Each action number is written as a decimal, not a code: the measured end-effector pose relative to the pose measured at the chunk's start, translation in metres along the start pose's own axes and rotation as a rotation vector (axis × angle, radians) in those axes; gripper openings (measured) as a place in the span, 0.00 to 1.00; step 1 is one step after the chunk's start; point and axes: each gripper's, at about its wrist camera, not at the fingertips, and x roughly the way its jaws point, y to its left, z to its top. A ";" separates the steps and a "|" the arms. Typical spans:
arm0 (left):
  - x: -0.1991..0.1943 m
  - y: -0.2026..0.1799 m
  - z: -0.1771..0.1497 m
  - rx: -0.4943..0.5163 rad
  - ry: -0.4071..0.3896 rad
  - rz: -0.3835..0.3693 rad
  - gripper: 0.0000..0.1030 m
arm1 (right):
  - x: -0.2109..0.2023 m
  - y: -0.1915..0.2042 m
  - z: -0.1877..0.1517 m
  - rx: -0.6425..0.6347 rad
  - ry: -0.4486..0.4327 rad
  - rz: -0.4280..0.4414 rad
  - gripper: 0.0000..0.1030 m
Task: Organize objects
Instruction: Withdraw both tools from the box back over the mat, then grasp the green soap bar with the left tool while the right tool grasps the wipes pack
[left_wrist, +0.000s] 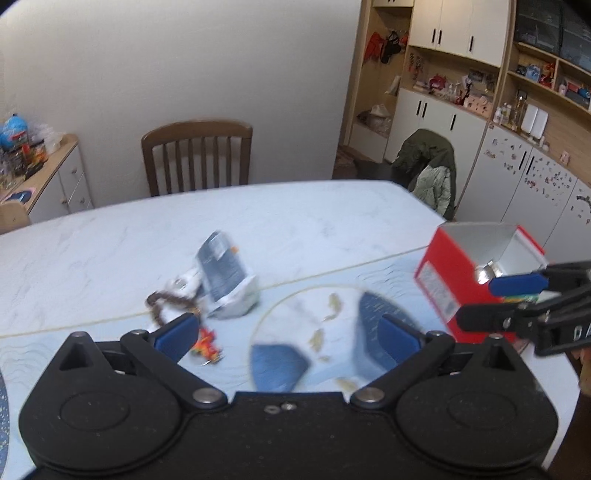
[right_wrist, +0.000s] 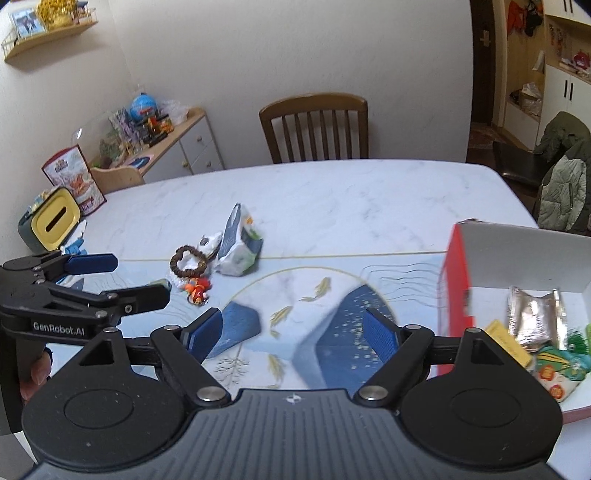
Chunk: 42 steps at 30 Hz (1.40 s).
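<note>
A red box (right_wrist: 458, 280) with a white inside stands open at the right edge of the tabletop (right_wrist: 332, 192), already holding a silver foil packet (right_wrist: 535, 317), a yellow card (right_wrist: 508, 341) and a green and orange snack bag (right_wrist: 557, 369). Near the middle of the tabletop, well apart from the box, a small cluster waits: a grey and white pouch (right_wrist: 238, 243) lying tilted, a brown bead bracelet (right_wrist: 188, 260) just beside it, a small white object (right_wrist: 207, 242) between the two, and an orange figurine keychain (right_wrist: 197, 288) at the near side of the bracelet. The left gripper (left_wrist: 288, 334) hangs above the table's blue fish-print mat (right_wrist: 317, 325) with its blue-padded fingers spread wide and nothing between them. The right gripper (right_wrist: 291, 330) is likewise spread and empty, close to the box's left wall. Part of a hand (right_wrist: 35, 369) shows on the left gripper's handle. A yellow-lidded container (right_wrist: 51, 218) sits at the far left edge of the tabletop, and a wooden chair (right_wrist: 316, 127) stands behind the far edge.
</note>
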 end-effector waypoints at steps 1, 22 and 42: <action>0.002 0.007 -0.003 -0.006 0.009 0.005 1.00 | 0.005 0.004 0.000 -0.006 0.011 0.007 0.80; 0.058 0.139 -0.042 -0.149 0.107 0.144 0.99 | 0.105 0.068 0.050 -0.102 0.115 -0.035 0.80; 0.110 0.163 -0.052 -0.038 0.128 0.125 0.79 | 0.214 0.092 0.089 -0.141 0.189 -0.119 0.80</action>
